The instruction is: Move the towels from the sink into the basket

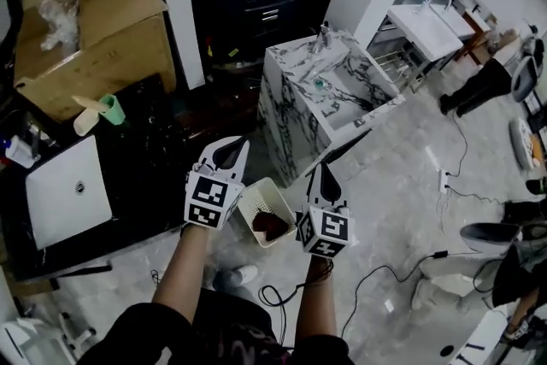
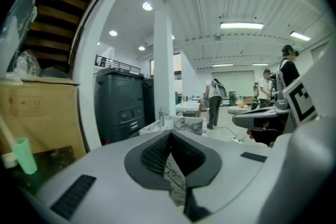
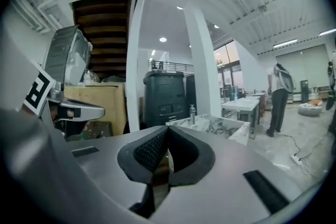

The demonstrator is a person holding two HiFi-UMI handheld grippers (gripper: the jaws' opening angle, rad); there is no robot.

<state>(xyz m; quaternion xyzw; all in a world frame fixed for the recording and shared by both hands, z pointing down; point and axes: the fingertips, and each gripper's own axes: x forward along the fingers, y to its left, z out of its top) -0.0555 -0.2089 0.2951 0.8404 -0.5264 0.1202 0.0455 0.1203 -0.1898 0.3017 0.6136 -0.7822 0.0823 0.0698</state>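
A white marble sink (image 1: 329, 98) stands on the floor ahead of me, with a tap at its back and a small teal thing (image 1: 319, 84) in the basin. A pale mesh basket (image 1: 256, 199) sits on the floor between my two grippers, holding a dark red towel (image 1: 272, 224). My left gripper (image 1: 226, 151) hovers above the basket's left side, jaws shut and empty. My right gripper (image 1: 326, 176) hovers at the basket's right, also shut and empty. Both gripper views look level at the sink (image 2: 181, 123) (image 3: 215, 124) past closed tips (image 2: 169, 135) (image 3: 167, 129).
A cardboard box (image 1: 85, 21) and a black table (image 1: 145, 175) with a white slab (image 1: 64, 201) and green cup (image 1: 111, 108) stand at left. A dark cabinet (image 2: 119, 105) is behind the sink. Cables (image 1: 402, 269) cross the floor at right. A person (image 3: 278, 94) stands far off.
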